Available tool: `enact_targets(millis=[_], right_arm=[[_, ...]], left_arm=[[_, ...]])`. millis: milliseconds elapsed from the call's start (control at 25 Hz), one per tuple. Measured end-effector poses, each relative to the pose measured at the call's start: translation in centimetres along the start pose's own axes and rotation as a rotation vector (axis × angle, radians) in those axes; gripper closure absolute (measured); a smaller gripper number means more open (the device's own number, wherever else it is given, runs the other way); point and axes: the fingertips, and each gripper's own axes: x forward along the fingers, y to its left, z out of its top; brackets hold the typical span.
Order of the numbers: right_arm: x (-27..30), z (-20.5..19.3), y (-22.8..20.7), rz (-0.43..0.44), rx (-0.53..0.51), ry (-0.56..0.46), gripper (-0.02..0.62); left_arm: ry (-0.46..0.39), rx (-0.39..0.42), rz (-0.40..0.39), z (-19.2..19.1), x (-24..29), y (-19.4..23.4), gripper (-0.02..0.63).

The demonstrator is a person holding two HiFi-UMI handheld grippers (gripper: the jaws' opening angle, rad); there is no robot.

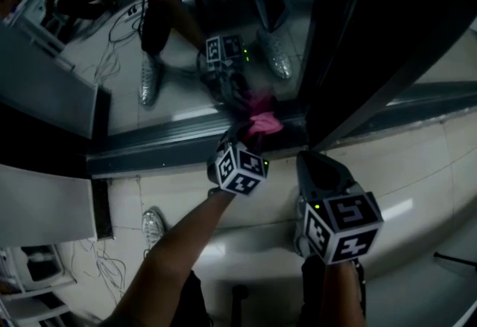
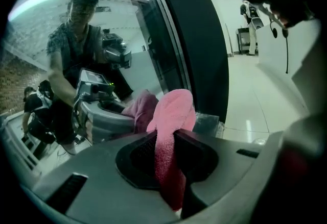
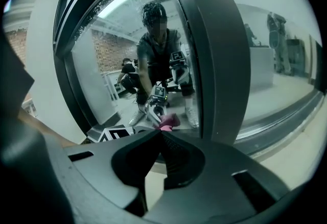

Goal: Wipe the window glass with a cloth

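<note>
1. Head view: the left gripper [image 1: 246,138] reaches forward to the bottom edge of the window glass [image 1: 179,57]. Its tips sit just above the dark bottom rail [image 1: 164,145] and just left of the dark upright post [image 1: 358,35].
2. Left gripper view: the jaws are clamped on a pink cloth [image 2: 173,110]. One fold runs down between the pads and the rest bulges out above the tips.
3. The cloth's upper bulge meets its own darker reflection in the pane (it looks to be touching the glass, but the exact contact line cannot be made out).
4. Right gripper [image 3: 162,133]: in the head view it sits lower right, held back from the pane over the pale floor tiles [image 1: 417,162]. It is near the left gripper but apart from it.
5. Right gripper view: the jaws are pressed together tip to tip with nothing between them.
6. Same view: the cloth shows small just beyond the jaw tips, at the foot of the glass. The left gripper's marker cube [image 3: 110,133] shows at lower left.
7. The pane carries a reflection of the person [image 3: 158,57] leaning in with both grippers.
</note>
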Motion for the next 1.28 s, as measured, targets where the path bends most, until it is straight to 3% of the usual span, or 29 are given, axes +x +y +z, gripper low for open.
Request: enact_targets(millis=[720,880,1040,1280], right_arm=[[0.1,1.0,0.1,-0.004,-0.016,0.043,0.597],[0.3,0.4,-0.1,-0.006,-0.014,0.038,0.597],[0.7,-0.1,0.1,-0.01,-0.018,0.035,0.597],[0.2,0.0,0.6,-0.012,-0.016,0.014,0.597]], left_arm=[[0.126,-0.036,-0.048,-3.8,2.2,-0.2,0.548],[0.114,-0.027,-0.067,-3.6,1.6,-0.9,0.548],[0.07,-0.022,-0.069,-1.5,-0.5,-0.3,0.548],[-0.056,0.006,-0.036,5.5,-5.9,3.1,0.548]])
